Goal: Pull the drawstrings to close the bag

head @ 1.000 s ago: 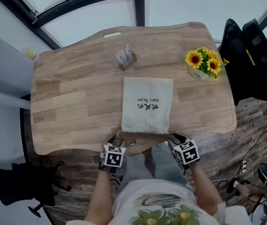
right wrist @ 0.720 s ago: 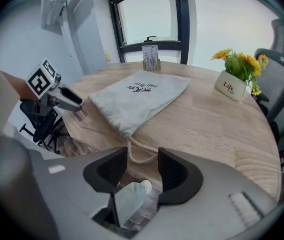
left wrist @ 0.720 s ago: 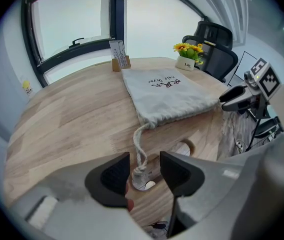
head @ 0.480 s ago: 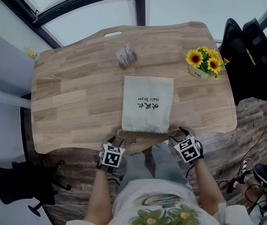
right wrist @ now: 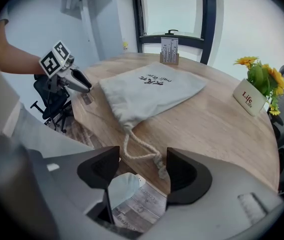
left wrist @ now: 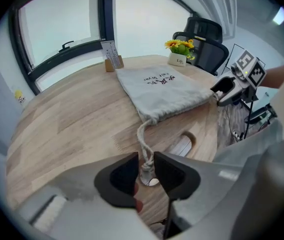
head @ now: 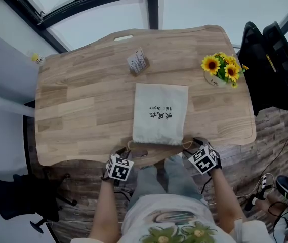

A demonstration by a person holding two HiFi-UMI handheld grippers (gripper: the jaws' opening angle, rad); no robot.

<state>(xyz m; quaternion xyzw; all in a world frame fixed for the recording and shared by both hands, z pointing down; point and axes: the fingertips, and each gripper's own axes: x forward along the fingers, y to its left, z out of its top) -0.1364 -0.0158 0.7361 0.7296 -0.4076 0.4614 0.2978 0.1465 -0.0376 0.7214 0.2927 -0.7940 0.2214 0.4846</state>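
A pale cloth bag (head: 160,113) with dark print lies flat in the middle of the wooden table (head: 78,100), its mouth toward the near edge. A rope drawstring comes out at each mouth corner. My left gripper (head: 125,151) is at the left corner. In the left gripper view its jaws (left wrist: 145,161) are closing around the left drawstring's knot (left wrist: 147,165), a sliver of gap still on each side. My right gripper (head: 194,144) is at the right corner. Its jaws (right wrist: 142,159) are opening wide. The right drawstring (right wrist: 137,155) lies loose on the table edge between them, untouched.
A white pot of sunflowers (head: 218,70) stands at the back right and a small card stand (head: 136,61) behind the bag. A black office chair (head: 268,65) sits past the table's right end. The person's legs are right below the near edge.
Both grippers have drifted slightly outward along the near table edge, the right one a little to the right. The bag has not moved.
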